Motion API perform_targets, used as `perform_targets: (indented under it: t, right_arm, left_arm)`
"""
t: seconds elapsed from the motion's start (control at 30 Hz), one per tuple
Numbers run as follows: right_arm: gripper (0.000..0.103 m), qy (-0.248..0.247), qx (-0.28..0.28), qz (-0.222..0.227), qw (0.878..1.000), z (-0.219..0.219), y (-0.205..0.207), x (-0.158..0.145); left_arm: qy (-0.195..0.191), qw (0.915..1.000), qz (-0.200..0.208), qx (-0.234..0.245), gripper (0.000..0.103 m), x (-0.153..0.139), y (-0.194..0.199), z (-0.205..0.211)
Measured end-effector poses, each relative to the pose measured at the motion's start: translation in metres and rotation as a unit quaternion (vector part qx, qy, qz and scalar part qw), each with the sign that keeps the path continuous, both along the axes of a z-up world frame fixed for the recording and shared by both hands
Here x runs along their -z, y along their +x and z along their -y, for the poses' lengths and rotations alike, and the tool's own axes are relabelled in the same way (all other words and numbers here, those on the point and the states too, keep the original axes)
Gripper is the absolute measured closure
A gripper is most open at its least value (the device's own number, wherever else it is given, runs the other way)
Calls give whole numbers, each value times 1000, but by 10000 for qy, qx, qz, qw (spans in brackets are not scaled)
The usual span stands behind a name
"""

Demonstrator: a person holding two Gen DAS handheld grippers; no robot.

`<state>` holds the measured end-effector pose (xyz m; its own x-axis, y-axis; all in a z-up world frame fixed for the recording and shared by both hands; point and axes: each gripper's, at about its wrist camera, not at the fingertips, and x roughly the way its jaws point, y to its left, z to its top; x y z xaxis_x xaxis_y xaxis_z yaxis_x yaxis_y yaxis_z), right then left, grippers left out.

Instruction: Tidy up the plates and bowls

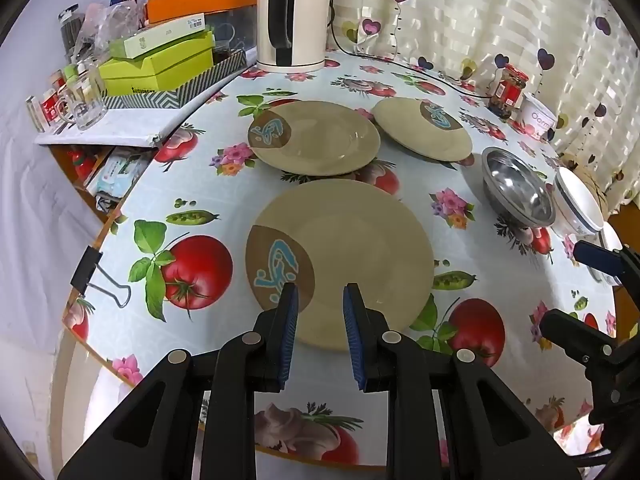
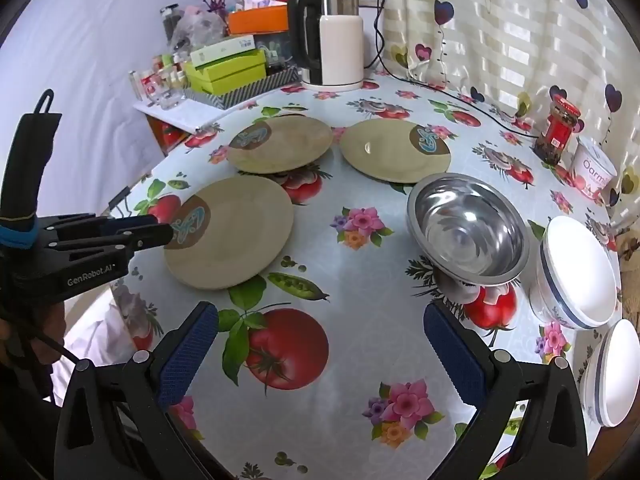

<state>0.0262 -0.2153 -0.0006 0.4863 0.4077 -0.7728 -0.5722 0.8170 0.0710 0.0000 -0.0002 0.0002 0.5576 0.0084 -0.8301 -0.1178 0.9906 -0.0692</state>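
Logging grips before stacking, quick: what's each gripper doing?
Left gripper: part open, empty, over the near plate.
Right gripper: wide open, empty.

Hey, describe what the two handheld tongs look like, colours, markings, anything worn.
Both are black plastic tongs with blue textured pads and round silver pins. The left tongs carry white "GenRobot.AI" lettering, and a dark glove with a blue wristband sits behind them. The right tongs show the same black arms and blue pads.

Round table (image 2: 360,240) under fruit-and-flower oilcloth. Cream striped curtain (image 2: 500,32) with heart print behind, daylight coming through. White wall (image 2: 100,40) left. Cluttered side shelf (image 1: 132,128) beside table.
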Motion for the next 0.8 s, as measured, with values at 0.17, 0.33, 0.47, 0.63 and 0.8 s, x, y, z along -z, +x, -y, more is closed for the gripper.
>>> perform_targets:
  t: [0.17,0.33,0.47,0.63,0.8]
  right_arm:
    - [0,-7,-20,-13,10000,-1,0,0]
    - [0,-23,-15,-27,10000,0,1,-1]
    - [0,-42,21,-19,10000,-3,2,-6]
    - [0,-46,55,-53,10000,1,2,0]
    - [0,-46,67,-79,9999,1,2,0]
  left_arm:
    - [-1,10000,-4,9,79,3,-1,-2]
    - [-4,10000,-36,49,79,7,-2,-3]
    - [-5,10000,-69,36,79,4,0,1]
    - [37,9999,-78,54,79,4,0,3]
    - [51,9999,-140,13,79,6,0,2]
